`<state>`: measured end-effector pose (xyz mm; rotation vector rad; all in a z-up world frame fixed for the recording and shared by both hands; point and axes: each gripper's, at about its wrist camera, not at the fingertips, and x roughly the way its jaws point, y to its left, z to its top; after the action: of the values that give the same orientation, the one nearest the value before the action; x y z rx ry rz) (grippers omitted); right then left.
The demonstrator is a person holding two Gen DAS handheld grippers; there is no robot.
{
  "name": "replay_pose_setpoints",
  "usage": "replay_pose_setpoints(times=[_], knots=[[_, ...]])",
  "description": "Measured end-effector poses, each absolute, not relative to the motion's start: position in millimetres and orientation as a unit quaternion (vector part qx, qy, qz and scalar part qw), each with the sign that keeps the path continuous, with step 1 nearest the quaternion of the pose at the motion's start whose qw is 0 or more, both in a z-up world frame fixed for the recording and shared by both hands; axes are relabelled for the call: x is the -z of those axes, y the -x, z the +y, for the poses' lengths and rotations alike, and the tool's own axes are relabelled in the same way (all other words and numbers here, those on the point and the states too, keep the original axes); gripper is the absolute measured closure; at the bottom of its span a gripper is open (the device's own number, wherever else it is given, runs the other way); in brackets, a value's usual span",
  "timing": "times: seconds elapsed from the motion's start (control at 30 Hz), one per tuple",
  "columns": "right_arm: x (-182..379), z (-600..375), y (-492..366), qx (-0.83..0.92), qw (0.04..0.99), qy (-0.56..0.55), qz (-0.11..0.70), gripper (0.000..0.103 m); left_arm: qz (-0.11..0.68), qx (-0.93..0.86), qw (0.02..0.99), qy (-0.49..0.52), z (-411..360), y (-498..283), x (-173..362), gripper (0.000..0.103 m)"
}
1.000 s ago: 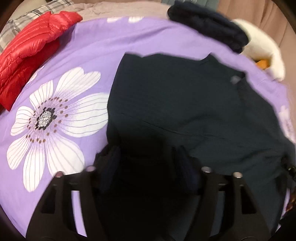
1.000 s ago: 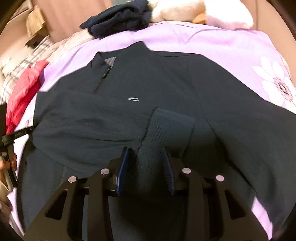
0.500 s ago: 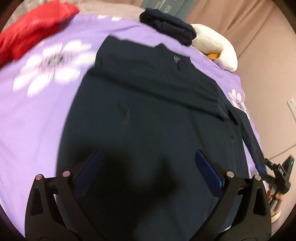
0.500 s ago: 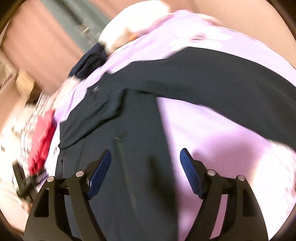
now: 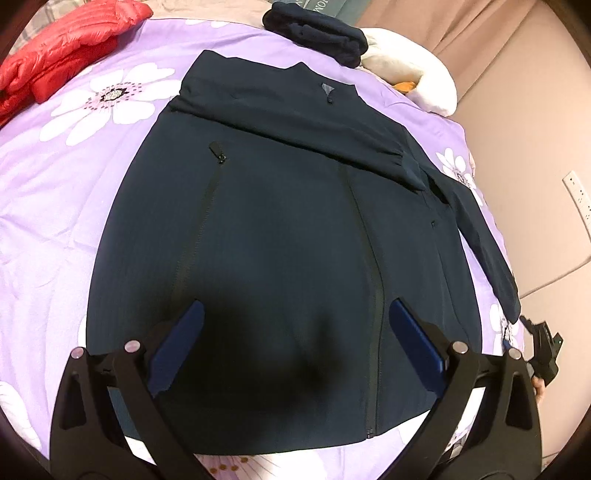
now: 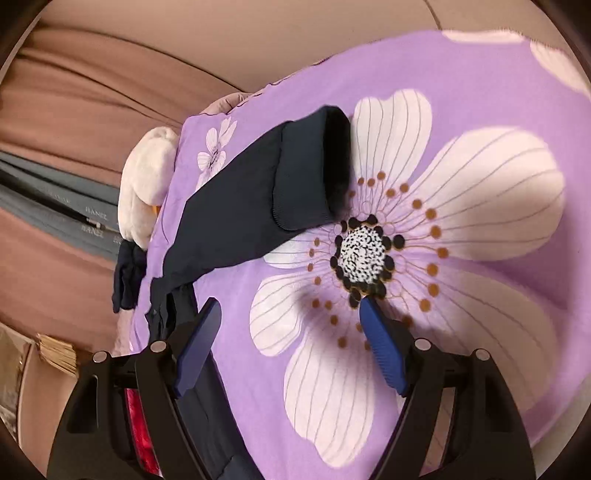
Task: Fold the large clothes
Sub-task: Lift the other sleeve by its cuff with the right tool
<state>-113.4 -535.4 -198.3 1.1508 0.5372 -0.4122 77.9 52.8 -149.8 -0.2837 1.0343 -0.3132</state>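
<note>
- Left gripper [image 5: 293, 334]: jaws spread wide, nothing between the blue pads [image 5: 177, 341]; they hover over the lower front of the navy zip jacket [image 5: 280, 229]. A second ago dark fabric sat between narrower jaws; they have since been opening and are clear of the cloth.
- Right gripper [image 6: 290, 345]: jaws spread, empty, above the purple flowered bedsheet [image 6: 480, 92]. A second ago they pinched the jacket's ribbed cuff; they have been opening since and the cuff is released.
- Sleeve cuff [image 6: 314, 170]: lies on the sheet ahead of the right jaws, its open end touching the large white flower print [image 6: 480, 206]; the sleeve runs back to the jacket body at the left.
- Navy zip jacket: spread flat, front up, on the bed; one sleeve folded across the chest just below the collar, the other stretched out to the sheet's edge. Earlier the left view showed only its shoulder area.
- Red puffer jacket [image 5: 62, 40]: far left corner of the bed, apart from the navy one.
- Folded dark garment [image 5: 317, 33]: beyond the collar, beside a white plush toy [image 5: 417, 74].
- Curtain [image 6: 92, 92]: brown, behind the bed.
</note>
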Motion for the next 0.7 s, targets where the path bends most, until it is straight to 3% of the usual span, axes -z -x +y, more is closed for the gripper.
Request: replay_pose_setpoints(times=[0.2,0.27,0.43,0.5,0.7], knots=[[197,-561,83,0.227,0.785,-0.54,0.203,0.026,0.493,0.141,0.851,0.114,41,-75,142,0.002],[200,-570,79,0.254,0.781,-0.54,0.183,0.032,0.494,0.139,0.851,0.11,40,-74,140,0.002],[215,-582,78,0.295,0.759,-0.556,0.168,0.077,0.494,0.127,0.855,0.096,39,-77,138,0.002],[215,-584,83,0.296,0.76,-0.557,0.16,0.086,0.495,0.126,0.854,0.096,39,-80,139,0.002],[146,-567,64,0.277,0.837,-0.442,0.166,0.091,0.504,0.126,0.85,0.092,35,-87,144,0.002]])
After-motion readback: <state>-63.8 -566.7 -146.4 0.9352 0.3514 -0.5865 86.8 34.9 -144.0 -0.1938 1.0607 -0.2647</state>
